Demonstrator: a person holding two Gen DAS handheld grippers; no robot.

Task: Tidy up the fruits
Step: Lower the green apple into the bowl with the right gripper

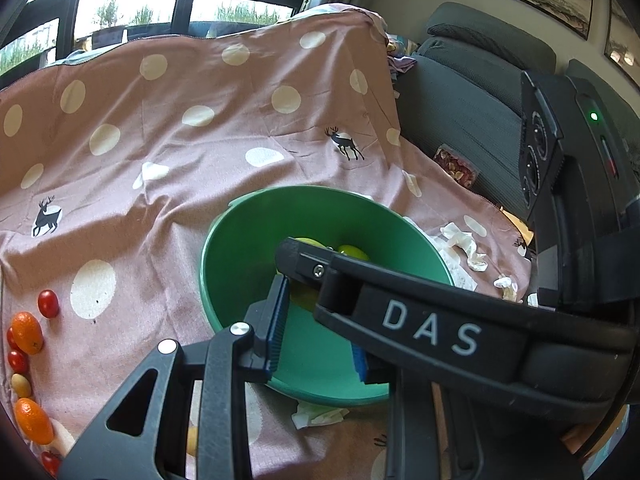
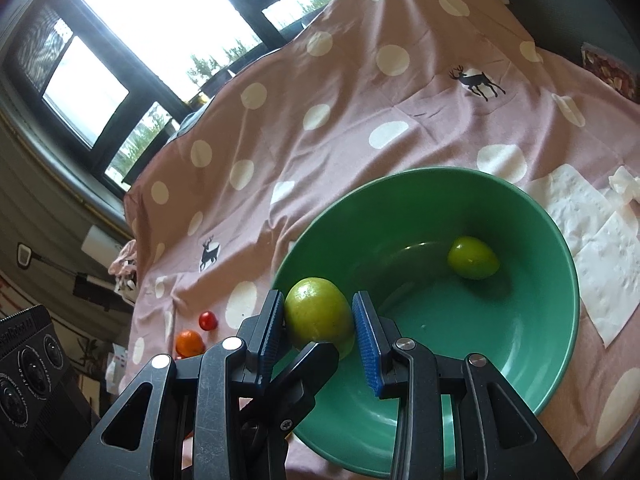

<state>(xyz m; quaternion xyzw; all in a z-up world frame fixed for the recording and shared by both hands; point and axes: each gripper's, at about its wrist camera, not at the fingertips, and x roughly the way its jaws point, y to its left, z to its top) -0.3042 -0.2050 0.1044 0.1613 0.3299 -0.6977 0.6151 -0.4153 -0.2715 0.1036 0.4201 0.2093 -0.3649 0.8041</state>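
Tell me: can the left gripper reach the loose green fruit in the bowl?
Probably not directly: the right gripper, shut on a second green fruit, lies over the bowl, across the left gripper and its path toward the loose green fruit.

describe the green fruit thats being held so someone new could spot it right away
Find the big green bowl on the pink polka-dot cloth. Over its near-left rim, the right tongs pinch a held green fruit between blue pads. Unlike the smaller loose green fruit lying inside the bowl toward the far side, it is clamped and off the bowl's floor.
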